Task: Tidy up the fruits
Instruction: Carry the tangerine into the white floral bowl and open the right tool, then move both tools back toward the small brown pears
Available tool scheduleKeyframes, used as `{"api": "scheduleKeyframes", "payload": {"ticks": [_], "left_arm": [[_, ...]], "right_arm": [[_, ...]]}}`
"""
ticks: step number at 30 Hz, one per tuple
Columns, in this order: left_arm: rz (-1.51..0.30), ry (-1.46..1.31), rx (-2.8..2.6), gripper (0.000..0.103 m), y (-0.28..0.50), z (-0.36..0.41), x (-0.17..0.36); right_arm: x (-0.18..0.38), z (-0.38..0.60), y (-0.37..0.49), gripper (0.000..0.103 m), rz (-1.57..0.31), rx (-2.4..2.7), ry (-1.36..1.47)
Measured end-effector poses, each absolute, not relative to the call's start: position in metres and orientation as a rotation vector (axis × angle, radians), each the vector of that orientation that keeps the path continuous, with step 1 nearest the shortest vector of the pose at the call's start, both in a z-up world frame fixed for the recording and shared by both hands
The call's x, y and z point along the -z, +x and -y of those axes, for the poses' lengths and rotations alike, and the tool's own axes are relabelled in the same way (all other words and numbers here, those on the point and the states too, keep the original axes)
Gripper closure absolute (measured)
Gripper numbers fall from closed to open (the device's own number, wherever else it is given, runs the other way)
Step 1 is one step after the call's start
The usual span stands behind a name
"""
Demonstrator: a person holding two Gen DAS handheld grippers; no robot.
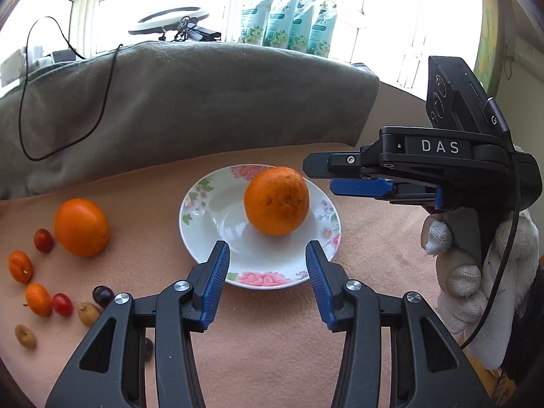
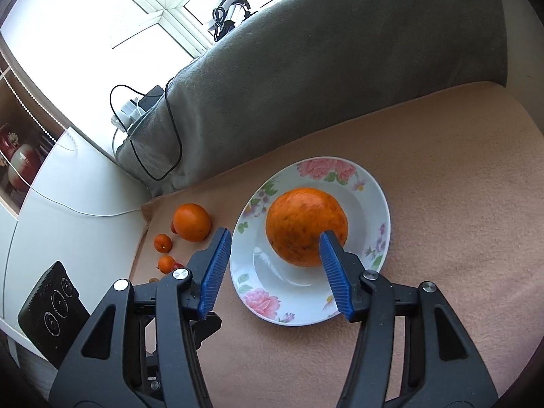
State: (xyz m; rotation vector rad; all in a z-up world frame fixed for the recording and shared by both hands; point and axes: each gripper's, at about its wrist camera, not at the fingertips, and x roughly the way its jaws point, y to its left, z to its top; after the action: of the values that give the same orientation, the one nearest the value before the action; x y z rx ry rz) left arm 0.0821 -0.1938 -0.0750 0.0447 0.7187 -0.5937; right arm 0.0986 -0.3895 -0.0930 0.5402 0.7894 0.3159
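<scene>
A large orange (image 1: 276, 200) (image 2: 306, 226) lies in a white floral plate (image 1: 210, 217) (image 2: 370, 187) on the peach cloth. My left gripper (image 1: 267, 255) is open and empty, hovering at the plate's near rim. My right gripper (image 2: 275, 241) is open and empty just above the plate, its right finger in front of the orange; it also shows in the left wrist view (image 1: 360, 187), at the plate's right. A second orange (image 1: 82, 227) (image 2: 192, 221) lies left of the plate with small tangerines (image 1: 20, 267), cherry tomatoes (image 1: 43, 240), a dark grape (image 1: 103, 295) and several other small fruits.
A grey blanket-covered backrest (image 1: 190, 102) (image 2: 340, 68) rises behind the cloth, with a black cable (image 1: 61, 142) draped over it. Detergent pouches (image 1: 289, 17) and a ring light (image 1: 170, 22) stand by the window. A white cabinet (image 2: 68, 204) borders the cloth's left edge.
</scene>
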Motion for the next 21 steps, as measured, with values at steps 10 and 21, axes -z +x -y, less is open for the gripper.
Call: {"api": "scheduleKeyframes", "payload": {"ticks": [10, 21], "left_arm": [[-0.705, 0.031, 0.556, 0.035, 0.071, 0.18, 0.066], [-0.711, 0.015, 0.515, 0.034, 0.061, 0.152, 0.066]], "right_arm": [[0.081, 0.381, 0.081, 0.027, -0.758, -0.273, 0.446], [0.078, 0.358, 0.058, 0.018, -0.749, -0.261, 0.366]]}}
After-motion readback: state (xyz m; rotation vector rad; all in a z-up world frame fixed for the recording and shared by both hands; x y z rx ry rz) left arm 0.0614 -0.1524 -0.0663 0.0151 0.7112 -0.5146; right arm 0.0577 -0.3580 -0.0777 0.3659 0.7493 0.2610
